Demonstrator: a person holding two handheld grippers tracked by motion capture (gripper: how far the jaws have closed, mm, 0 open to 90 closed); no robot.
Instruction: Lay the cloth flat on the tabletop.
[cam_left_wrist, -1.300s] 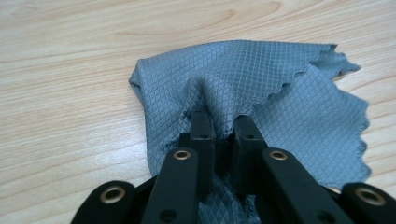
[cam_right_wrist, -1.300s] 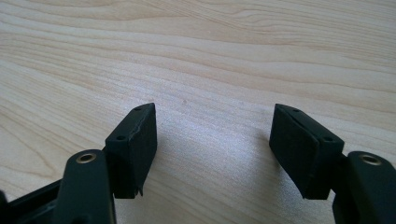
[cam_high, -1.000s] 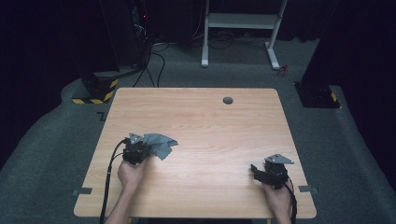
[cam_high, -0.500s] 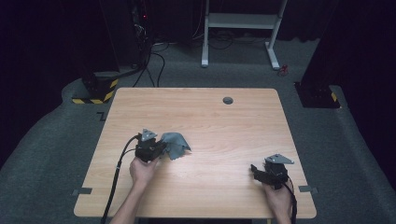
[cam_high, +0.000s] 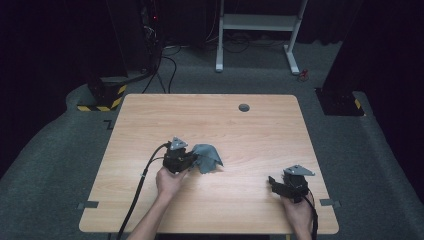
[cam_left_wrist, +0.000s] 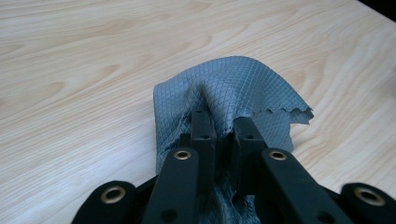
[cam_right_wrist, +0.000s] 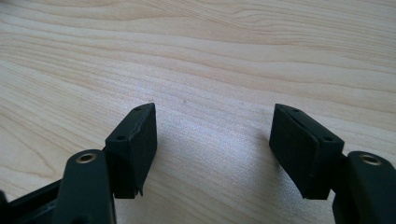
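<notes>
Cloth: the grey, diamond-textured cloth with a pinked edge (cam_high: 206, 157) lies bunched on the light wooden table (cam_high: 235, 125), left of centre and nearer my side than the far edge.

Left gripper: my left gripper (cam_high: 189, 159) has its jaws pinched nearly together on a raised fold of the cloth; in the left gripper view the fabric (cam_left_wrist: 233, 93) humps up between and ahead of them, so I read it as holding the cloth.

Right gripper: my right gripper (cam_high: 273, 181) sits near the table's right front corner with its jaws spread wide over bare wood and nothing between them (cam_right_wrist: 212, 140).

Key relation: the loose part of the cloth spills away from the left gripper toward the table's middle, that is, toward the right gripper's side. The two grippers are well apart, with open table between them.

Long axis: the bunch has no clean long axis that I can make out; its zigzag edge trails to the right of the left gripper's jaws in that gripper's view.

Nearer hand: the left one, plainly, since it already has the cloth. The right must cross leftward and slightly away from me to reach the free edge.

Judgement: I would bring the right gripper to that free edge before any spreading or folding.

Risk: the pinch looks shallow, so a hard tug might slip it.
</notes>
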